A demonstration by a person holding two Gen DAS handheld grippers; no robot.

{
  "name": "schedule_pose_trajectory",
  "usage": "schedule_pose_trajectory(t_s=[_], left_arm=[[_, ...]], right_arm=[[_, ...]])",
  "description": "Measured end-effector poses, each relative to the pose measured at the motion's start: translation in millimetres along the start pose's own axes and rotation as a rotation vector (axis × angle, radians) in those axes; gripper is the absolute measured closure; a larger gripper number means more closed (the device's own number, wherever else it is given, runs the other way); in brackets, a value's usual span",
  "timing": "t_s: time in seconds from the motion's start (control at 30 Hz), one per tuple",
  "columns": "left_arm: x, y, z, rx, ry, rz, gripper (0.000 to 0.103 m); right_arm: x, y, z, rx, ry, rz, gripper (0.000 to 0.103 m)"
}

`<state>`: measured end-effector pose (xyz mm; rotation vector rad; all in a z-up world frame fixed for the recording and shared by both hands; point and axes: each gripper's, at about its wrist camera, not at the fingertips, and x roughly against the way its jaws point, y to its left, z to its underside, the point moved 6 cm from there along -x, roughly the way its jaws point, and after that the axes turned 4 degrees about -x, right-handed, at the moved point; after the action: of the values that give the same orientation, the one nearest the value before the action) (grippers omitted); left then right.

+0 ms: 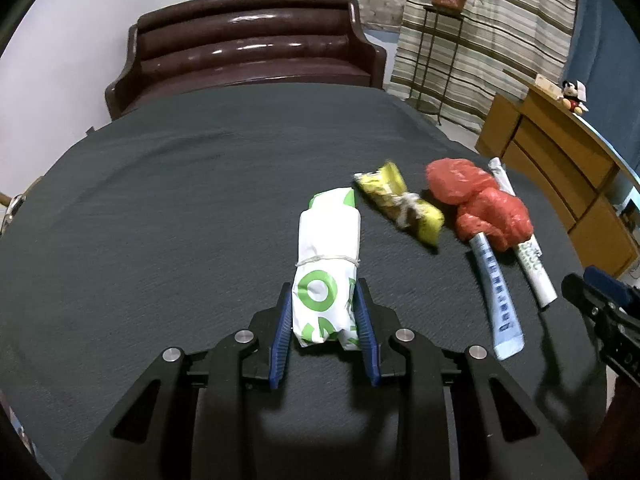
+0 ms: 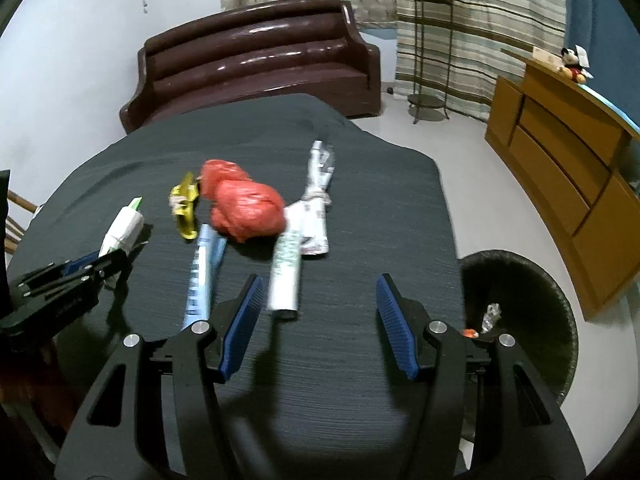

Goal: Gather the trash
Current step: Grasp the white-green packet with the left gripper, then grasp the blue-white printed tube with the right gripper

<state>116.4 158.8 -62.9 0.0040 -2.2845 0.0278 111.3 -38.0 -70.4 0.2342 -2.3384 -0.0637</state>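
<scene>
Blue pads of the left gripper (image 1: 324,320) squeeze the near end of a white and green wrapped bundle (image 1: 326,256) tied with string, near the front edge of the dark tabletop (image 1: 160,200). Past it lie a yellow wrapper (image 1: 400,204), a red plastic bag (image 1: 480,204) and a light blue tube (image 1: 496,296), closer to the right edge. Over by the right edge, the right gripper (image 2: 320,316) has its pads wide apart with nothing between them; a white and green tube (image 2: 286,276) lies just in front. A dark trash bin (image 2: 532,304) stands on the floor beside the tabletop's right edge.
</scene>
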Motion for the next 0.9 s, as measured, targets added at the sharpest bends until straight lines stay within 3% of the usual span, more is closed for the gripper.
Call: schedule_pose_trajectory(t_s=[0.37,0.57,0.8,0.9], left_arm=[[9,35,16,0.024,0.005,-0.047,0.072],[8,41,20,0.038,0.012,-0.044,0.072],[7,39,19,0.016,-0.001,-0.049,0.072],[9,35,21,0.014,-0.004,-0.052,0.072]], right_arm=[[-17,54,8,0.080,0.047,-0.052,0.049],[-28,64,12,0.107,0.083,-0.045,0.061],[-29,69,17,0.135,0.097,-0.037,0.083],[-26,71,20,0.141,0.092,-0.039,0.084]])
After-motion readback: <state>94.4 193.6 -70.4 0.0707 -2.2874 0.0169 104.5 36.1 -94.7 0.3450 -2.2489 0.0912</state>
